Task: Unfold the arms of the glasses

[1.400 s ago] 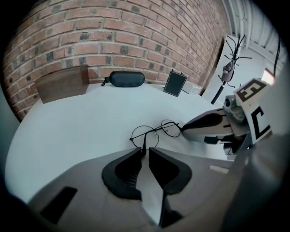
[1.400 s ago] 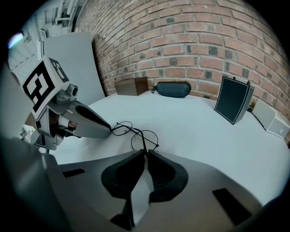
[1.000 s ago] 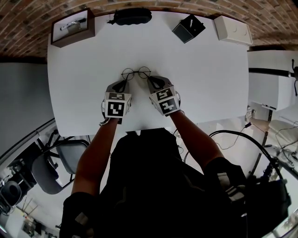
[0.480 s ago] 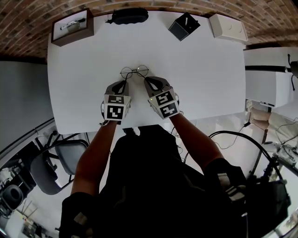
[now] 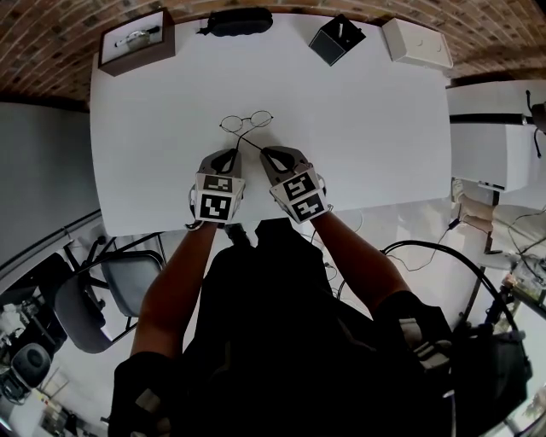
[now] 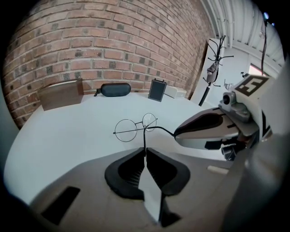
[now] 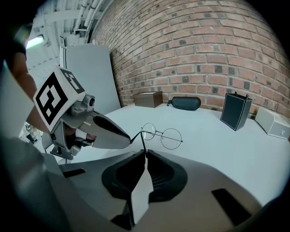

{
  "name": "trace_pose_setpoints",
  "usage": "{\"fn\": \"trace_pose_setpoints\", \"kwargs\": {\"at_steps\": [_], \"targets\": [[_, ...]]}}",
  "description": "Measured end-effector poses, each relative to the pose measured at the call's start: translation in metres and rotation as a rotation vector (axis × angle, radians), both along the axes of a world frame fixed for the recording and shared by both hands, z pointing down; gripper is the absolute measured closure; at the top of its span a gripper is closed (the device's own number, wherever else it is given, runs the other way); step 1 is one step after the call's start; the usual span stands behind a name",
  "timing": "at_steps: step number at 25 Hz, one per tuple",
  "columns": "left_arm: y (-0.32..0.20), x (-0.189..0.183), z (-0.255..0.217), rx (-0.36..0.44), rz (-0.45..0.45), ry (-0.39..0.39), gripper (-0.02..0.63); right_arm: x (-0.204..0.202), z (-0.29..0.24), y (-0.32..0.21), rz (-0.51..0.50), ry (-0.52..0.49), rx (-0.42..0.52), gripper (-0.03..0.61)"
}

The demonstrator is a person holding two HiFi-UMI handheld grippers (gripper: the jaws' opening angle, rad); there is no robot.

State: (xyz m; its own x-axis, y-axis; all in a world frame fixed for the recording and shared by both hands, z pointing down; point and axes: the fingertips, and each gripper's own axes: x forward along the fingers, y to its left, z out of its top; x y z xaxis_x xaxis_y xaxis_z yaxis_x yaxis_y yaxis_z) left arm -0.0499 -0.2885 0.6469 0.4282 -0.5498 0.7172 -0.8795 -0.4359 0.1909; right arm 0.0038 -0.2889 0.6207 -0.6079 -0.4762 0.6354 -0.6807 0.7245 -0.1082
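Observation:
Round wire-framed glasses (image 5: 246, 121) hang just above the white table (image 5: 153, 154), lenses away from me. Their two thin arms run back toward me and seem to cross in the head view. My left gripper (image 5: 229, 154) has the tip of one arm between its jaws, which are closing; in the left gripper view (image 6: 145, 152) the pads pinch the wire below the glasses (image 6: 135, 128). My right gripper (image 5: 265, 154) is shut on the tip of the other arm; in its own view (image 7: 145, 154) the wire rises to the glasses (image 7: 163, 135). The two grippers are close side by side.
Along the brick wall at the table's far edge stand a brown box (image 5: 135, 43) with a watch, a black glasses case (image 5: 239, 21), a small black box (image 5: 335, 38) and a white box (image 5: 418, 43). A chair (image 5: 102, 299) is at my lower left.
Both grippers have drawn back toward me and risen slightly. The gap between them and the lenses has grown, with the glasses' arms now stretched out behind the frame.

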Motion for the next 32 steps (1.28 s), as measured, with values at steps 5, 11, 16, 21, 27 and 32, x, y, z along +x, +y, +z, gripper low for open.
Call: {"fn": "trace_pose_setpoints", "kwargs": {"at_steps": [5,11,16,21,27,32], "targets": [[0.013,0.01,0.005,-0.006,0.046,0.012,0.588,-0.005,0.009,0.018,-0.022,0.002,-0.023,0.557],[0.027,0.023,0.017,-0.031,0.096,0.038,0.588,-0.009,0.026,0.036,-0.067,0.016,-0.051,0.557],[0.037,0.024,0.028,-0.059,0.107,0.04,0.586,-0.009,0.039,0.041,-0.082,0.04,-0.068,0.557],[0.041,0.031,0.026,-0.07,0.145,0.09,0.583,-0.013,0.043,0.042,-0.123,0.083,-0.05,0.557],[0.042,0.027,0.012,-0.046,0.126,0.111,0.51,-0.01,0.043,0.045,-0.107,0.079,-0.09,0.555],[0.028,0.012,-0.002,0.015,0.036,0.086,0.508,0.0,0.023,0.026,0.048,-0.008,-0.115,0.489]]}}
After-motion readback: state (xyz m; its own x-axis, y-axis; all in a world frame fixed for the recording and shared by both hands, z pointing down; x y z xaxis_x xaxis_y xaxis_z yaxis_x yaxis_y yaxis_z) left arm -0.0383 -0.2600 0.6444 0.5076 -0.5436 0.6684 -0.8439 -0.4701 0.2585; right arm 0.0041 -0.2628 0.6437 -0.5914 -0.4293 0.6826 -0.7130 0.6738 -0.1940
